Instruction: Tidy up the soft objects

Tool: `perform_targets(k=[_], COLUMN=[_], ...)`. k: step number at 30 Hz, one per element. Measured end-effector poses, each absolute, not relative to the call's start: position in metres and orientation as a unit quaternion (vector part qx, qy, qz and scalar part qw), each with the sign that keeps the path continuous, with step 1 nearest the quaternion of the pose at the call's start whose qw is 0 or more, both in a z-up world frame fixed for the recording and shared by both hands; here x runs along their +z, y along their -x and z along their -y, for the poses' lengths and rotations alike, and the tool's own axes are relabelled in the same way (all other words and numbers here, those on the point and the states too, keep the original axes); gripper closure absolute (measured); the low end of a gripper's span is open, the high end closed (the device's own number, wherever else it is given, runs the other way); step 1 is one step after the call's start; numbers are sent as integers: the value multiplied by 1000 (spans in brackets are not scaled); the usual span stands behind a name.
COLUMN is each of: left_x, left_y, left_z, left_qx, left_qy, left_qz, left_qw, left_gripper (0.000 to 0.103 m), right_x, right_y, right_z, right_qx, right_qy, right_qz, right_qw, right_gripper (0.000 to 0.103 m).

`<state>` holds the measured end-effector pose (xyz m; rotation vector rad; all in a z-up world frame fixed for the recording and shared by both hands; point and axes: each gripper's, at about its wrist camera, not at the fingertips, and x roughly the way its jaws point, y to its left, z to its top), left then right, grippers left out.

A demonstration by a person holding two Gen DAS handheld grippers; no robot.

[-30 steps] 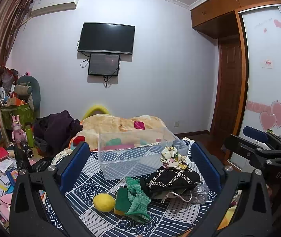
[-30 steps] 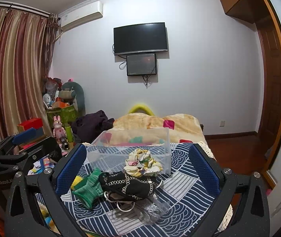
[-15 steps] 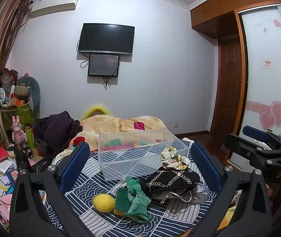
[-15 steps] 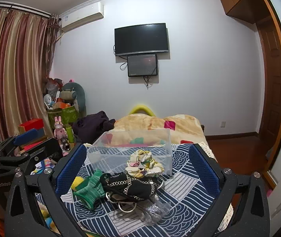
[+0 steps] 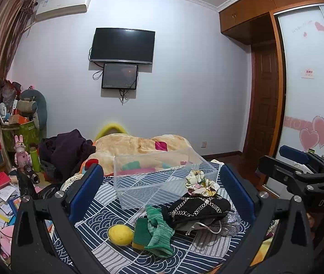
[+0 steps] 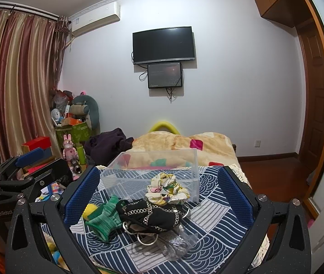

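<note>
A clear plastic bin (image 5: 162,178) (image 6: 152,173) stands empty on the blue patterned cloth (image 5: 107,219). In front of it lie a floral scrunchie (image 5: 199,182) (image 6: 166,189), a black patterned pouch (image 5: 198,207) (image 6: 155,214), a green knitted cloth (image 5: 159,230) (image 6: 103,219), a yellow ball (image 5: 120,234) and a silvery mesh bag (image 6: 175,242). My left gripper (image 5: 162,187) is open and empty, above and short of the pile. My right gripper (image 6: 159,187) is open and empty, also short of the pile.
A bed with an orange blanket (image 5: 139,146) and dark clothes (image 5: 68,150) lies behind the bin. Books and toys clutter the floor at left (image 5: 0,196). A wardrobe (image 5: 310,91) and door (image 5: 266,105) stand at right.
Both views have shifted very slightly; the objects and both grippers stay as they were.
</note>
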<state>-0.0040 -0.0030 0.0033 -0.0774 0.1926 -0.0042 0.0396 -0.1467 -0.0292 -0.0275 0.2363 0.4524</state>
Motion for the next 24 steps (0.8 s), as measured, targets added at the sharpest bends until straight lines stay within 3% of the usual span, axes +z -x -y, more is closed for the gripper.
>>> perform_targets(k=[22, 24], left_x=[-14, -19], left_y=[-7, -12], left_z=[-10, -15], left_qx=[8, 15], left_qy=[44, 46], left_qz=[-125, -135], left_qw=[991, 990], left_gripper=[0, 8], right_x=[-45, -49], right_y=[-54, -58], right_z=[149, 151], right_qx=[220, 219], right_qy=[8, 7], right_qz=[-134, -143], right_qw=[966, 965], right_gripper=[0, 1])
